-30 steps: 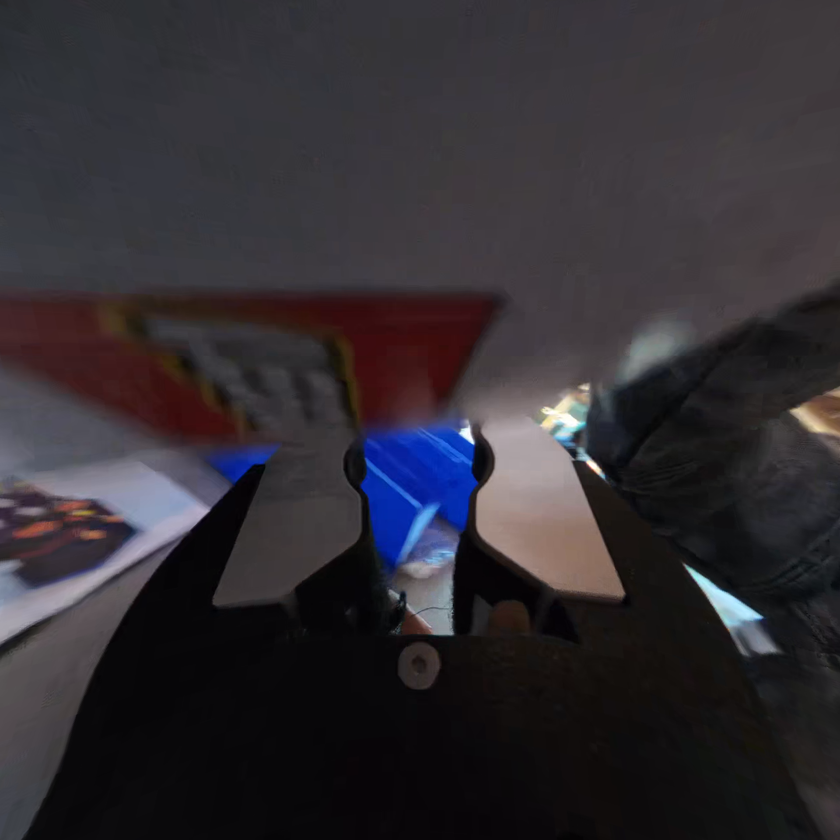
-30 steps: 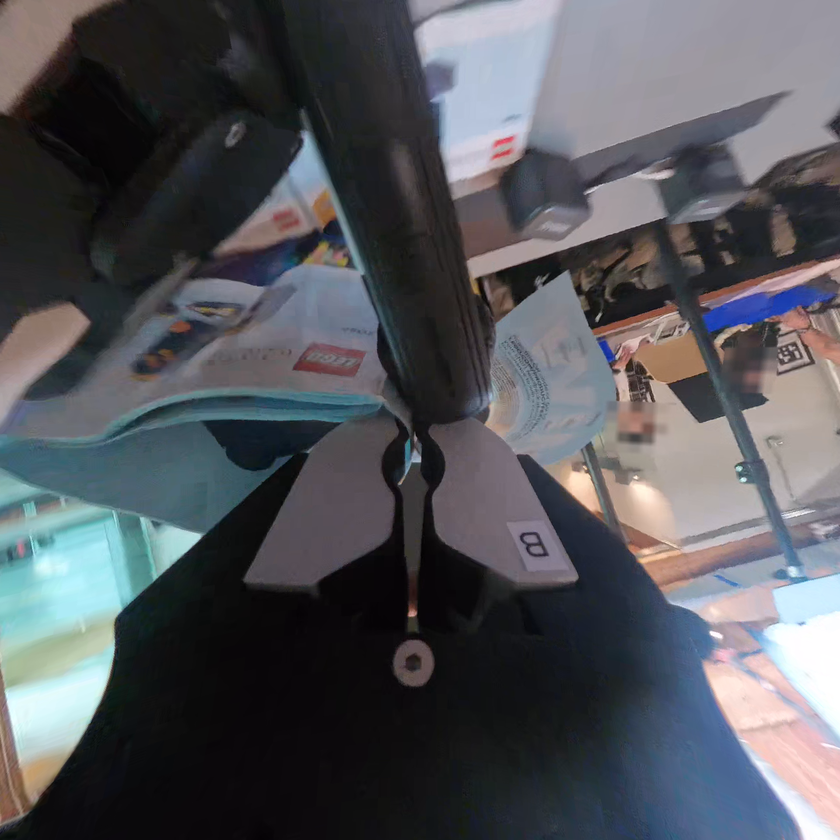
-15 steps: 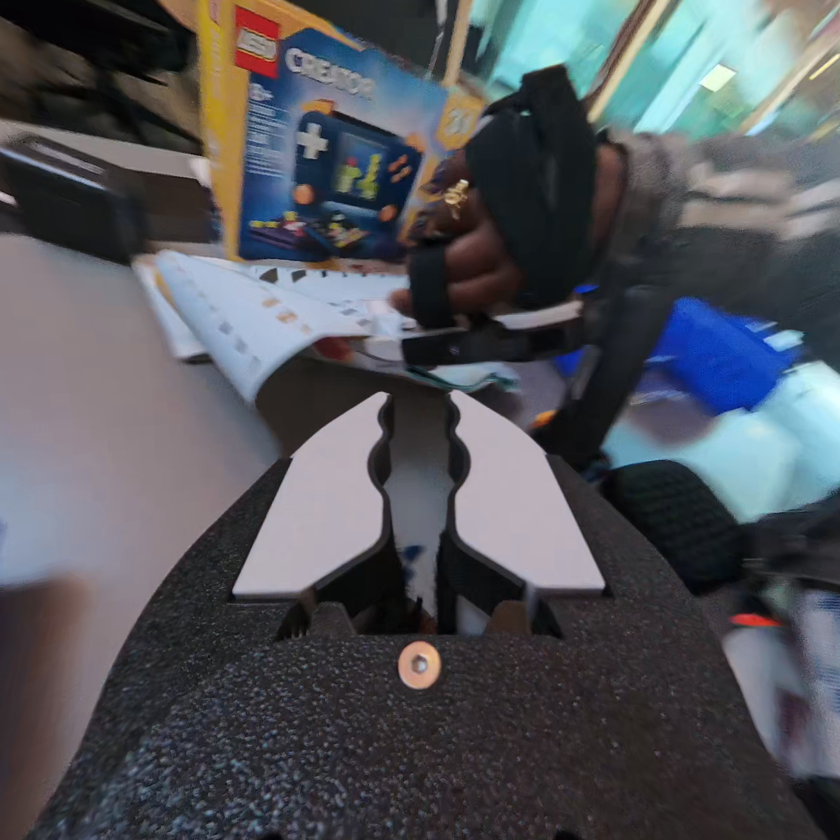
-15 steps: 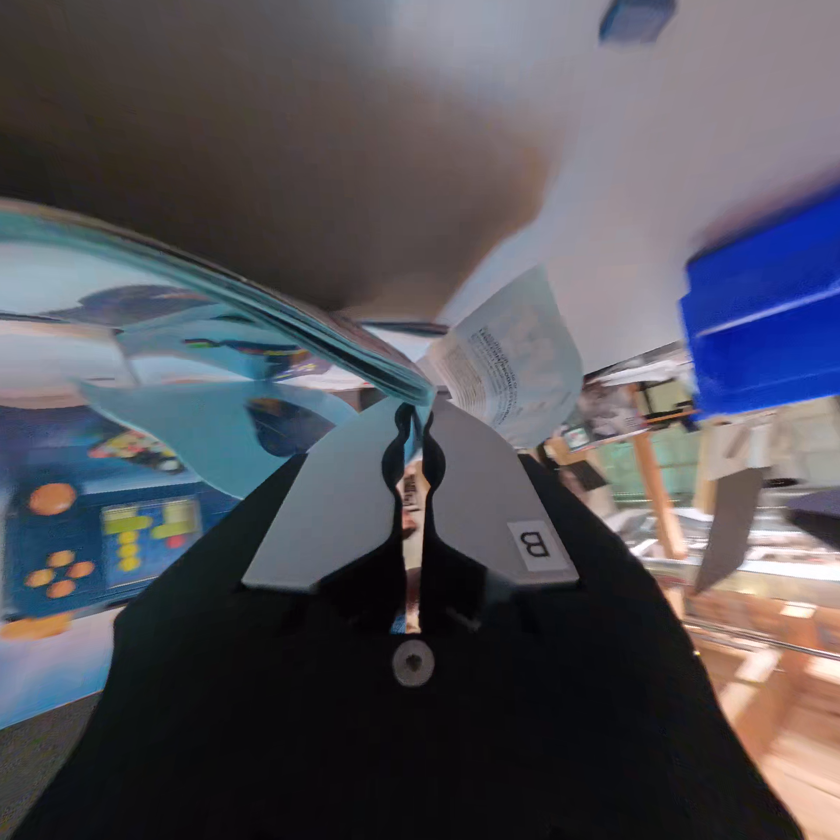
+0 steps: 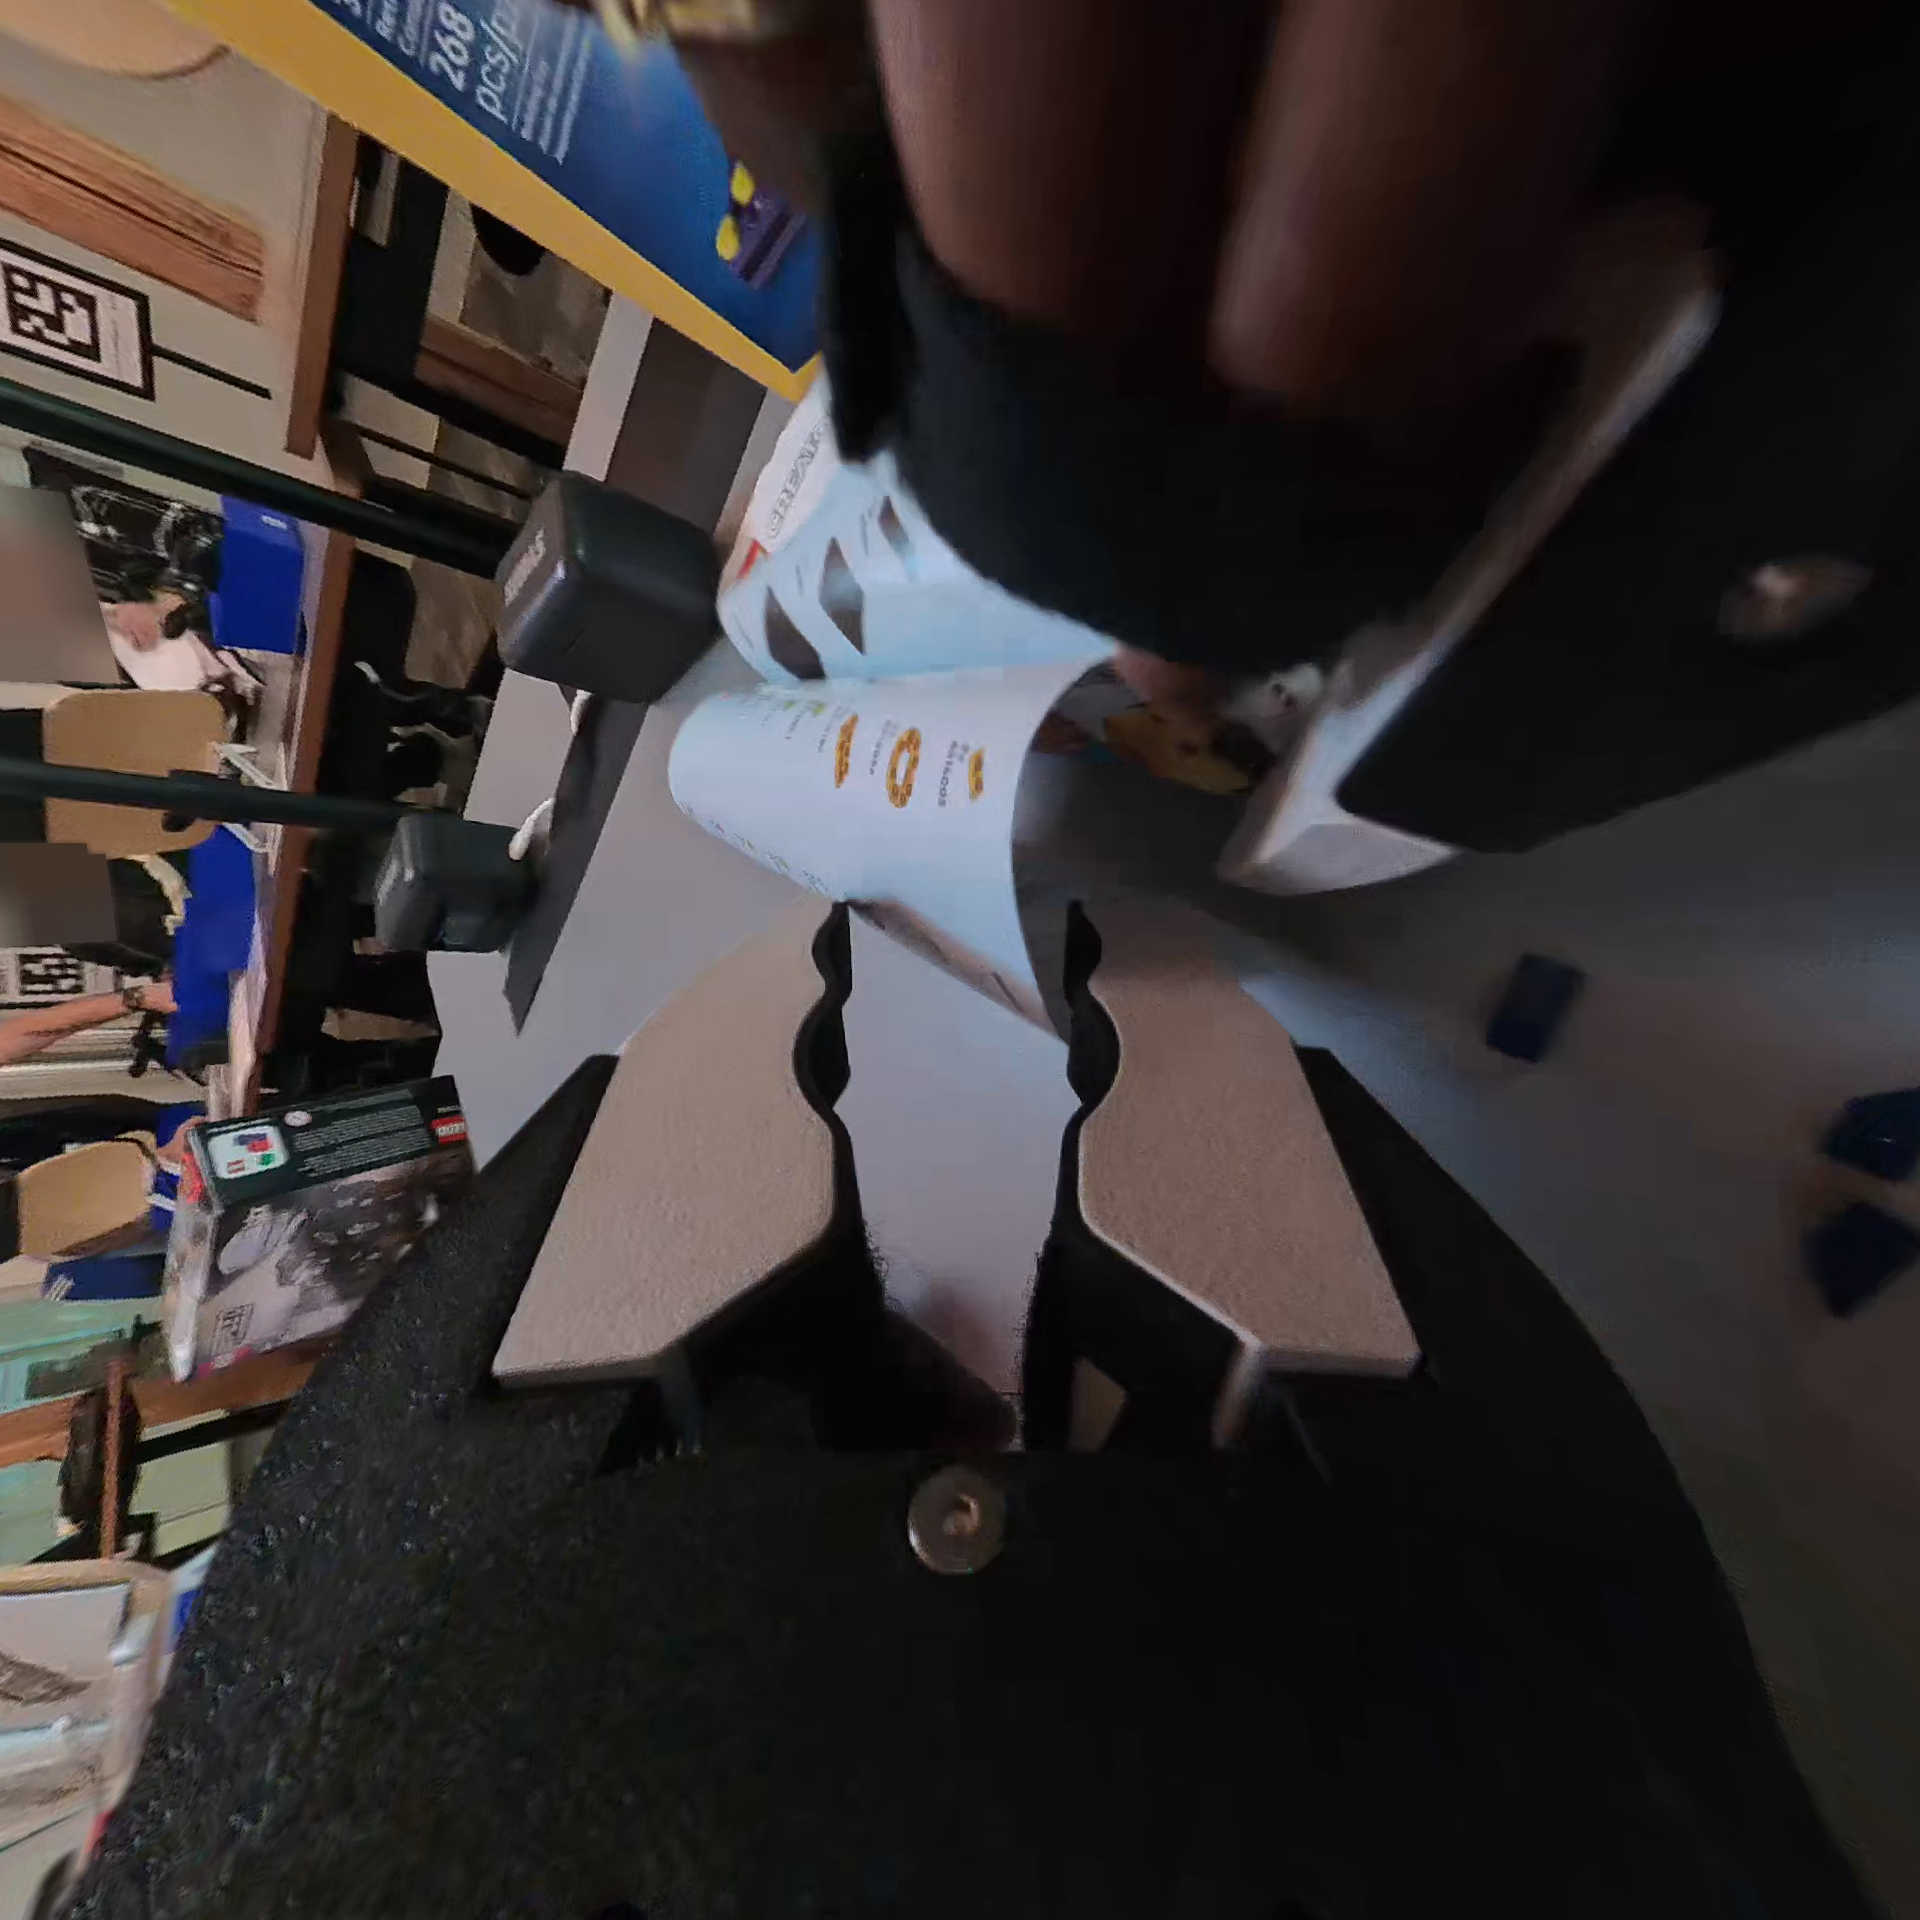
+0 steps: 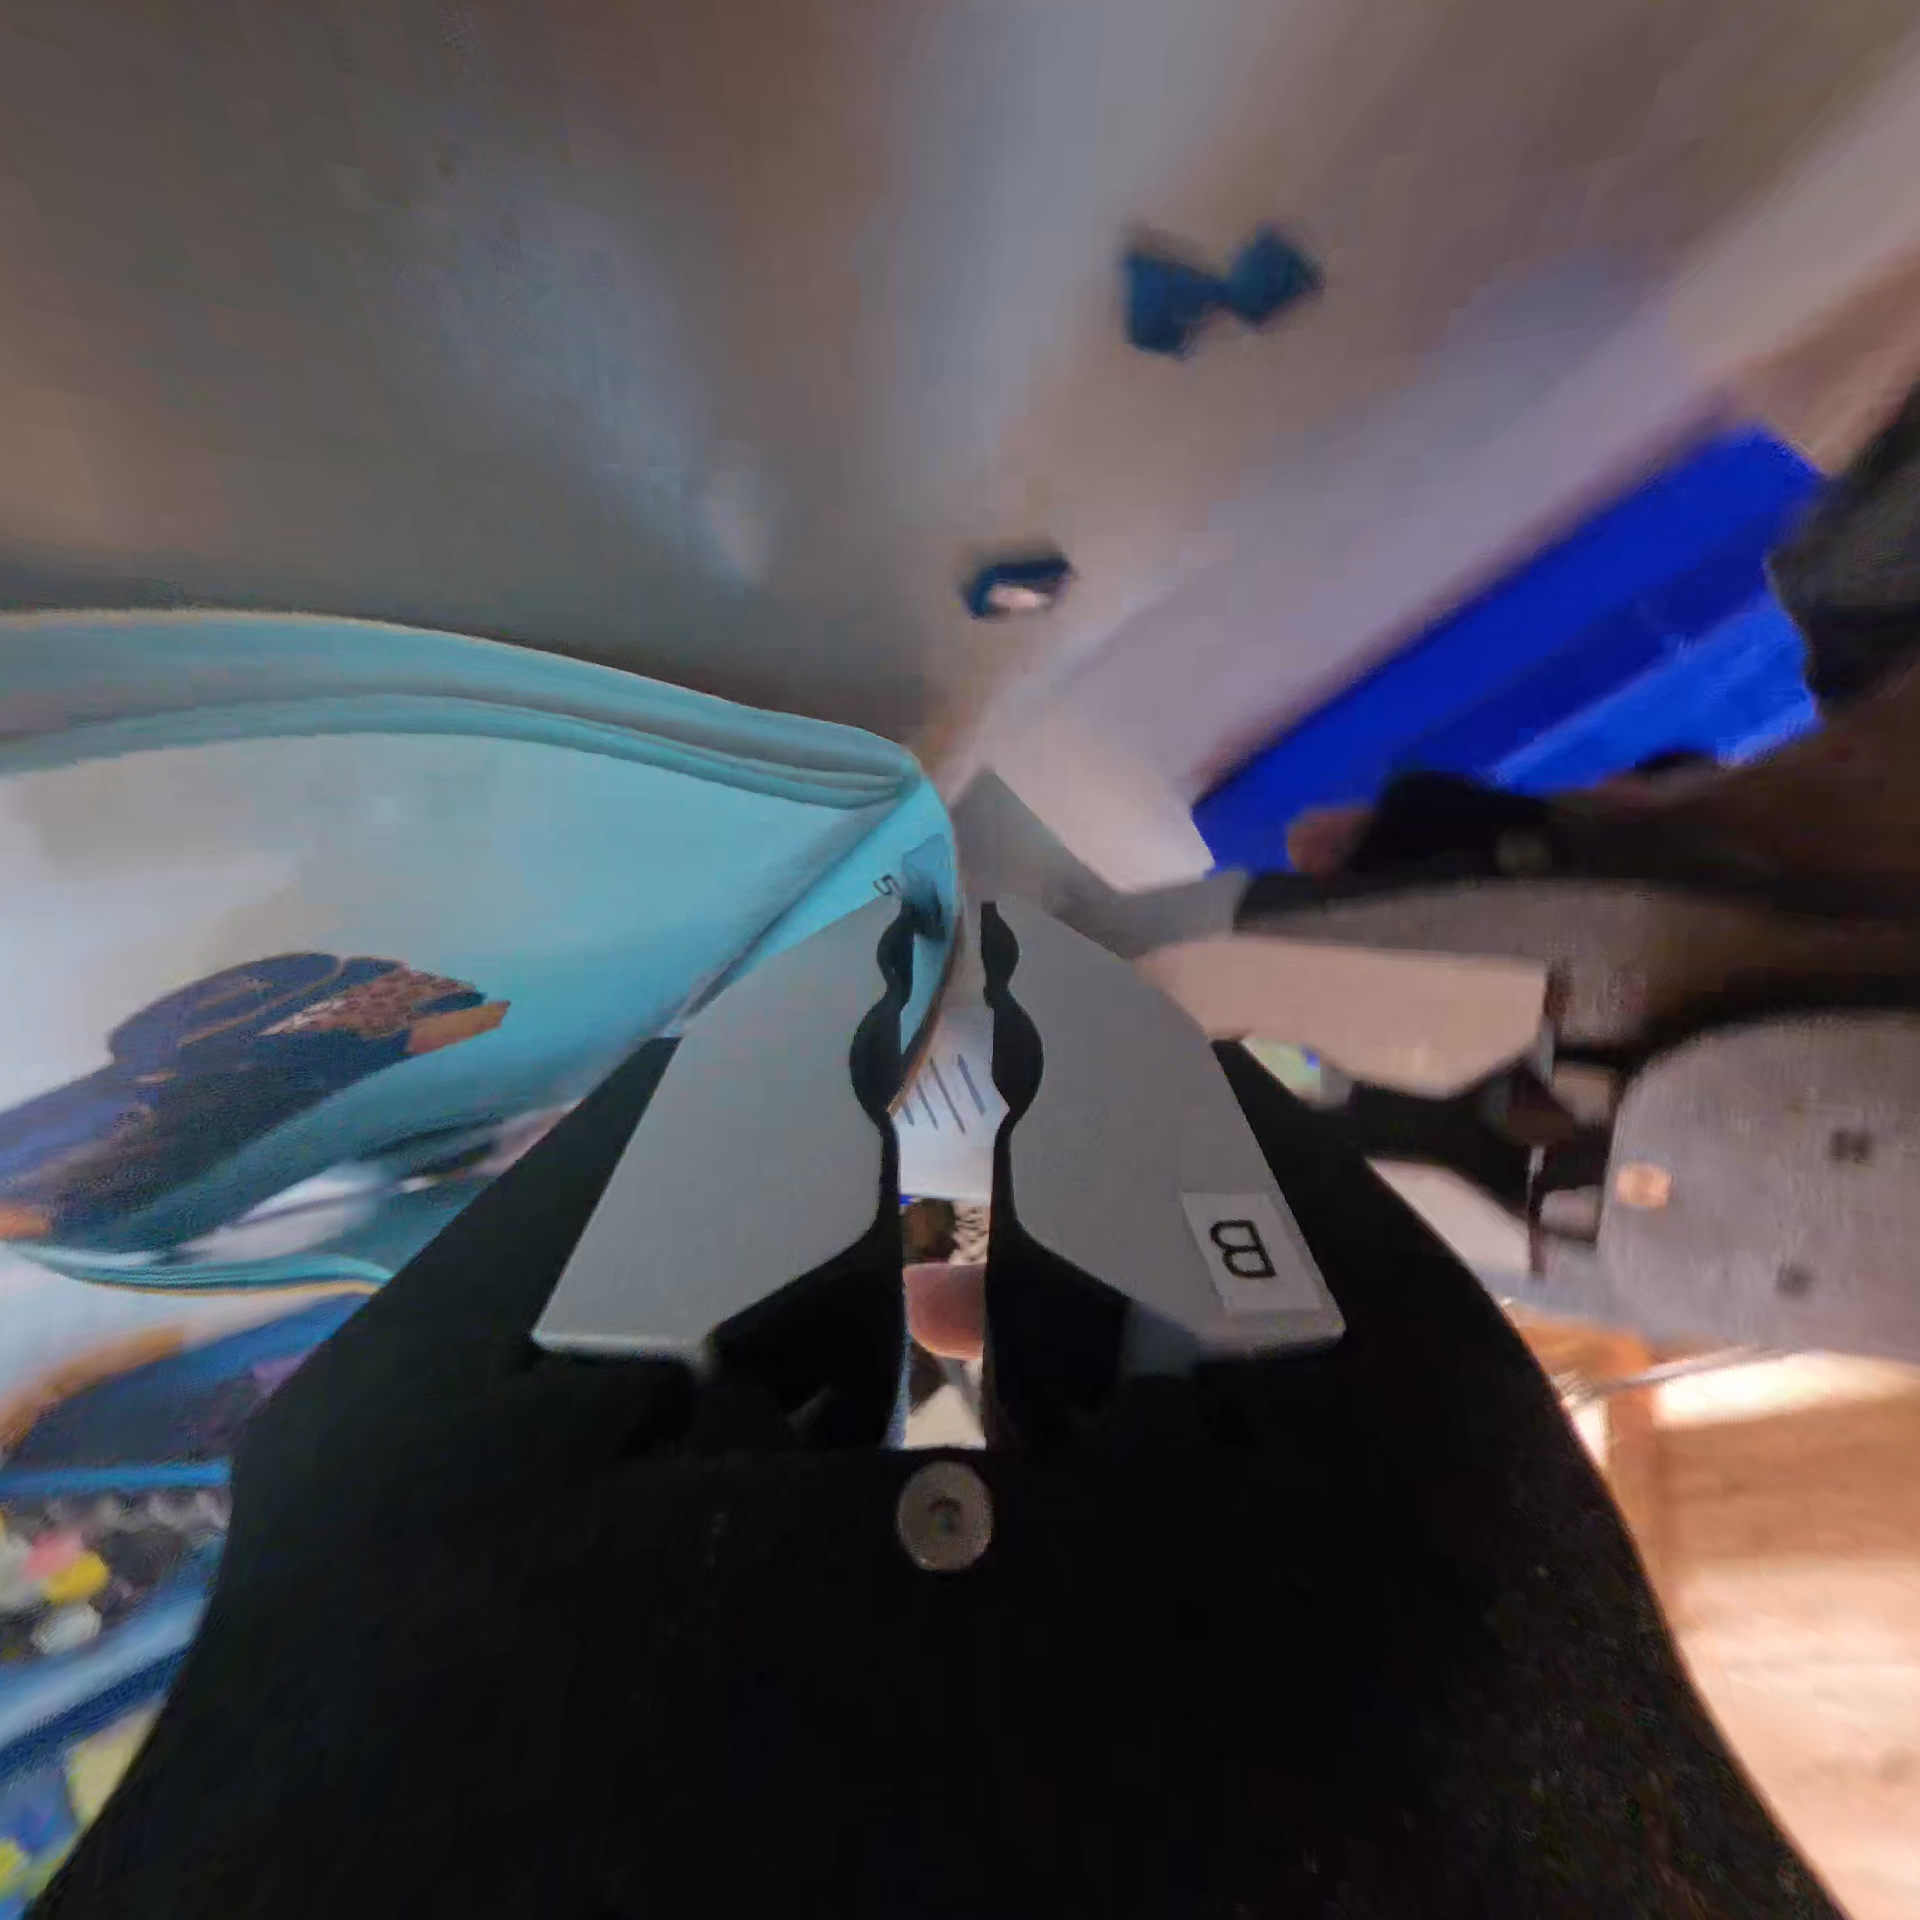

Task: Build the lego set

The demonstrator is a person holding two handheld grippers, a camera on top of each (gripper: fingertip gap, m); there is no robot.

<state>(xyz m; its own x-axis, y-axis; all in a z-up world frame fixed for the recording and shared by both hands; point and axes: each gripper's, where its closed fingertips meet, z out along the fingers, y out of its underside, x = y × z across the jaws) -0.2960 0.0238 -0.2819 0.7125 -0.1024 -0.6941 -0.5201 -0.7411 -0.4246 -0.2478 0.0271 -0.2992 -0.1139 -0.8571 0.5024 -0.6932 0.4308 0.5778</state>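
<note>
Right wrist view: right gripper [image 6: 954,914] nearly pressed together – pinching the instruction booklet [image 6: 436,862] by its corner, pages curling left.
Left wrist view: left gripper [image 5: 951,920] spread, a booklet page just in front of its tips.
Bricks: small blue lego pieces [image 5: 1532,1006] on grey table [image 5: 1683,956] – blurry, prob. three.
</note>
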